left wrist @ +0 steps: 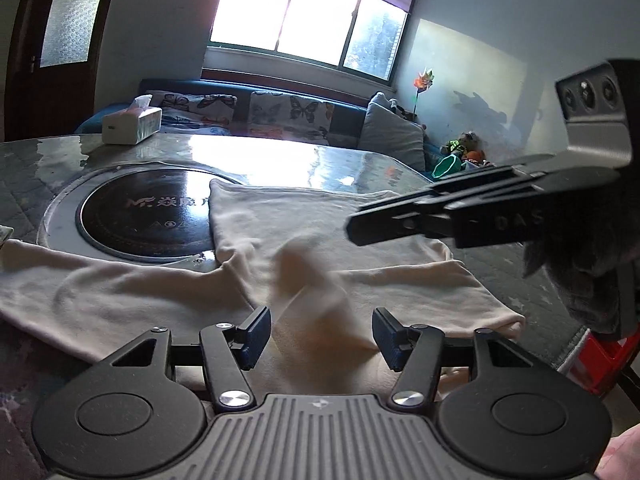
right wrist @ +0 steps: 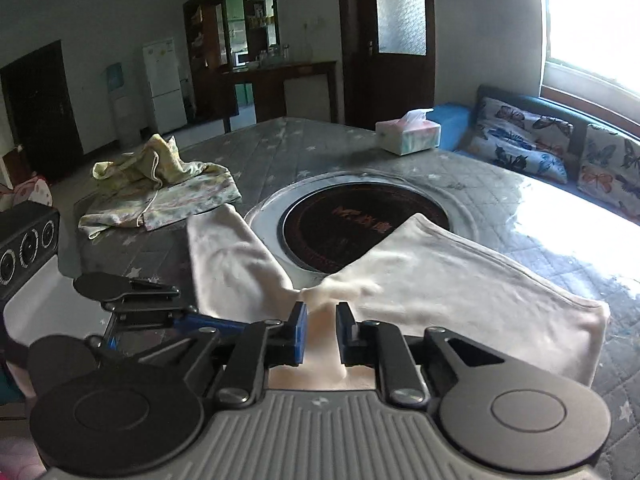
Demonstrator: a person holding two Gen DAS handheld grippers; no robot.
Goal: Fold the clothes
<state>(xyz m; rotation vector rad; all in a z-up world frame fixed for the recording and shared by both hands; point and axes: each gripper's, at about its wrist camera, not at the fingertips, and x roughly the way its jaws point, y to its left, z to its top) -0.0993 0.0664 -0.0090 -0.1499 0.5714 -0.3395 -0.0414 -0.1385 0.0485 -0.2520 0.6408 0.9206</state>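
Flanking cream garment (right wrist: 460, 280): floral cloth (right wrist: 160, 196), tissue box (right wrist: 408, 136)

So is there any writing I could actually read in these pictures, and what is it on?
"DAS": on the side of the right gripper, seen from the left wrist; more letters may be hidden.
"MF" then characters too blurred to read: logo on the round black cooktop set in the table.
Small symbols below that logo: unreadable.
Tissue box: no legible text.

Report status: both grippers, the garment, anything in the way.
Left gripper open over cream garment. Right gripper slightly apart, cloth between. Garment overlaps cooktop.
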